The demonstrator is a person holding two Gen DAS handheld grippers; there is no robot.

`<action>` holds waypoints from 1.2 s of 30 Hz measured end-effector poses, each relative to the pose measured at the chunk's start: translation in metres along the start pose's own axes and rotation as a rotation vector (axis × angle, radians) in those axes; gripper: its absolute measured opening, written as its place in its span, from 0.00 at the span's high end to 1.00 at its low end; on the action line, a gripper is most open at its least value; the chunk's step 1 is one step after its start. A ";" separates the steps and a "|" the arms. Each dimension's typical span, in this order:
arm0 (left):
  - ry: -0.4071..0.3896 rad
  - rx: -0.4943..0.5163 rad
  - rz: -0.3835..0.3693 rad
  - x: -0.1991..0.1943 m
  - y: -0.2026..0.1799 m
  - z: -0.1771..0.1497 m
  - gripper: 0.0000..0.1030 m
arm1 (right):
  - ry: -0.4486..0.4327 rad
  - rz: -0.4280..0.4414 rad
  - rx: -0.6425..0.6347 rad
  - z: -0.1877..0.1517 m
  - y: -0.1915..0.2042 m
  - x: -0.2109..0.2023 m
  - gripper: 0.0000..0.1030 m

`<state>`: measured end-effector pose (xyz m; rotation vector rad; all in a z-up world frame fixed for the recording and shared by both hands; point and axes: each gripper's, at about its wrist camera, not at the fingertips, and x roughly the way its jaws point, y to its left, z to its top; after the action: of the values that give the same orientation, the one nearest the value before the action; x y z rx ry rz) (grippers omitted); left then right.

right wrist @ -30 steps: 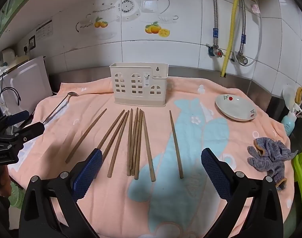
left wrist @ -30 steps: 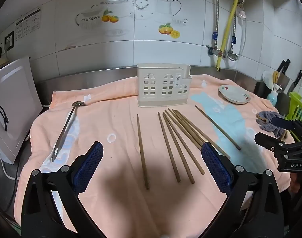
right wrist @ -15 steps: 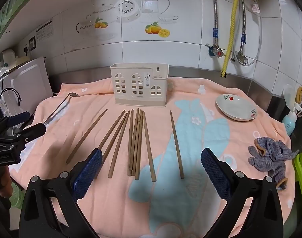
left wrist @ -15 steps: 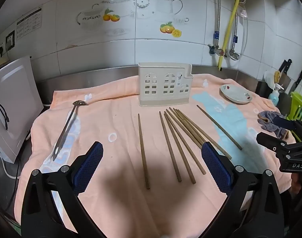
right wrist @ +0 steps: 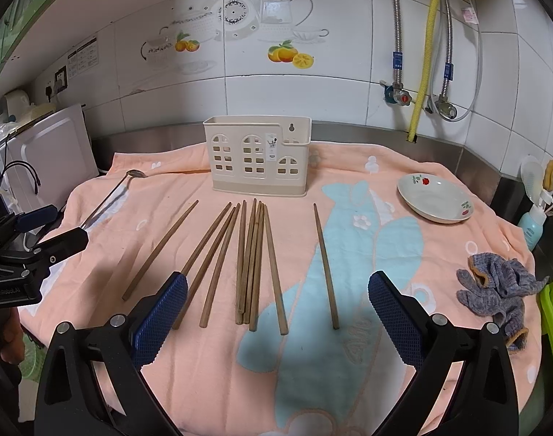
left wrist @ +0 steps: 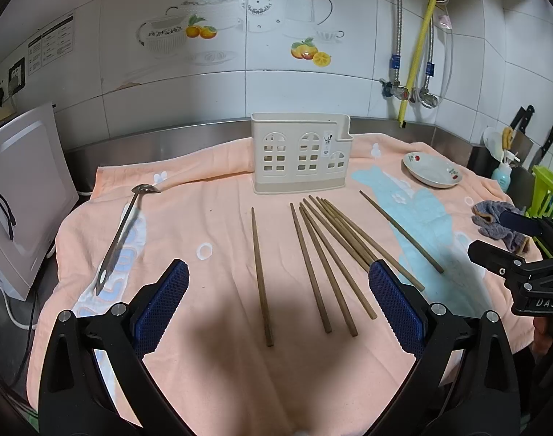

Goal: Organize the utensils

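My left tongs (left wrist: 278,303) hang wide open over the near edge of the counter, nothing between the blue pads (left wrist: 160,305); my right tongs (right wrist: 276,314) are spread just as wide and just as bare. Against the frames from a second ago almost nothing has changed: the view from my left side has crept slightly toward the back wall, and every object lies where it lay.

The chopsticks (right wrist: 253,258) lie loose on the peach towel (left wrist: 218,218), fanned out in front of the cream utensil holder (left wrist: 300,152), which stands upright near the back of the towel. One chopstick (left wrist: 260,272) lies apart to the left of the bunch, and another (right wrist: 325,265) lies apart to the right, across the towel's blue print. In the middle several overlap, so I cannot count them surely.

A metal ladle (left wrist: 125,229) rests on the towel's left side, bowl toward the wall. To the right sit a white dish (right wrist: 434,198) and, nearer, a crumpled grey glove (right wrist: 494,287). Each of my tongs shows at the edge of the other's view.
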<state>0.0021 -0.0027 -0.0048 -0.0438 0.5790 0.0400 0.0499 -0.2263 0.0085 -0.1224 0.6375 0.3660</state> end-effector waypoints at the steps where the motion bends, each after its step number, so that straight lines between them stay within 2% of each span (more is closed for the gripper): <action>1: 0.000 0.000 -0.001 0.000 0.000 0.000 0.05 | 0.001 0.001 0.001 0.000 0.000 0.000 0.06; 36: 0.008 -0.009 0.000 0.006 0.003 0.001 0.05 | 0.002 0.006 -0.004 0.001 0.008 0.006 0.06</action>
<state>0.0076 0.0007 -0.0078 -0.0528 0.5867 0.0429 0.0521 -0.2173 0.0061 -0.1247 0.6397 0.3729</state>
